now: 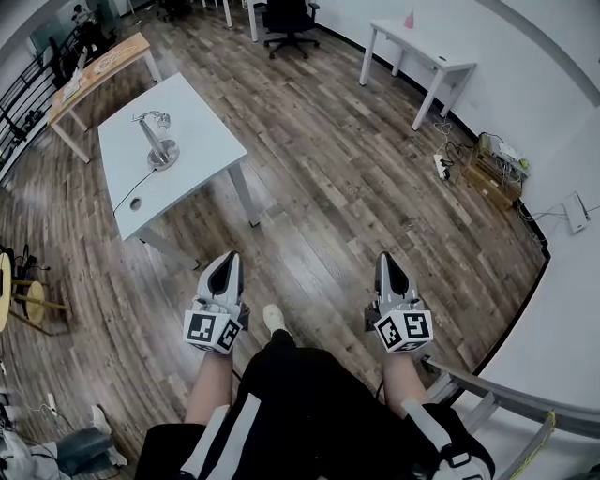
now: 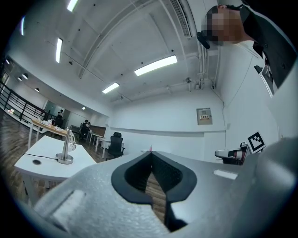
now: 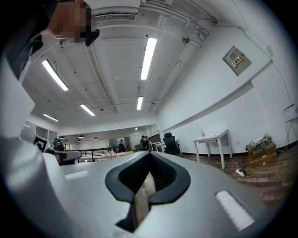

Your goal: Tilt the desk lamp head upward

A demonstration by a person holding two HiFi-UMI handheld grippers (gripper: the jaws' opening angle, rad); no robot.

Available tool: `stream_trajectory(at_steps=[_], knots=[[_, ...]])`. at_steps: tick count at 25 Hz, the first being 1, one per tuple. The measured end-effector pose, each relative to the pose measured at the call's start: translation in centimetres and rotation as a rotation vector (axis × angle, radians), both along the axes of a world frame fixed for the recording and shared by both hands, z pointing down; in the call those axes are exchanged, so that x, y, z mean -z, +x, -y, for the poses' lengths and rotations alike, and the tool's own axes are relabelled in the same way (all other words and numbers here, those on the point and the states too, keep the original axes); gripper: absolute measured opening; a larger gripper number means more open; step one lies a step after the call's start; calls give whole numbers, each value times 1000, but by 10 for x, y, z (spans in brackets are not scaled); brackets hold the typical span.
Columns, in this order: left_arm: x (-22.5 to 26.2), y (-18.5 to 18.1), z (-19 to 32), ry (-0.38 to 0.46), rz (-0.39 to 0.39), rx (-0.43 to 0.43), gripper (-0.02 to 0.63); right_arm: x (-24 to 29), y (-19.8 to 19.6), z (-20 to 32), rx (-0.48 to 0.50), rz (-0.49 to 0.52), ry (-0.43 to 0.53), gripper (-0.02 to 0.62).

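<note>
left gripper (image 1: 225, 262) and right gripper (image 1: 388, 264) fingers pressed together, empty, desk lamp (image 1: 156, 141) on white table (image 1: 202, 131) ahead

I record a dark wood-plank floor (image 1: 356, 178), white walls (image 1: 553, 84) and ceiling strip lights (image 2: 156, 65). Furniture noted: one white tabletop (image 1: 202, 131), a second white table (image 1: 422, 47) against the wall, and a black office chair (image 1: 286, 19) beyond.

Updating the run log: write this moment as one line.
left tongs: shut, empty | right tongs: shut, empty | silver metal desk lamp: untouched, on white rectangular table, apart from both tongs | tilt: pending
</note>
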State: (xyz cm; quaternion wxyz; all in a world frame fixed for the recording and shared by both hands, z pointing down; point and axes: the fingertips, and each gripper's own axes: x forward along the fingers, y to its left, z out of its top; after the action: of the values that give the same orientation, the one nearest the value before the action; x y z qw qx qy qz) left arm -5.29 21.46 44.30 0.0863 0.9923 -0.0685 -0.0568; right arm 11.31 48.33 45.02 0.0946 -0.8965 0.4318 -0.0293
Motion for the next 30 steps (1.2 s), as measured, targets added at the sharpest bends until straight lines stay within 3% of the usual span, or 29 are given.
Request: stream_trajectory(at_steps=[10,21,30], knots=[[-4,45,77,-10,-18,23,0,4,54,80,22,-14,-17,3],[1,36,170,1,-23,116,0,13,69,193,123,-30,-2,3],[-7,40,197,-12,-27,134,0,13,78,219,132,-24,-22,3]])
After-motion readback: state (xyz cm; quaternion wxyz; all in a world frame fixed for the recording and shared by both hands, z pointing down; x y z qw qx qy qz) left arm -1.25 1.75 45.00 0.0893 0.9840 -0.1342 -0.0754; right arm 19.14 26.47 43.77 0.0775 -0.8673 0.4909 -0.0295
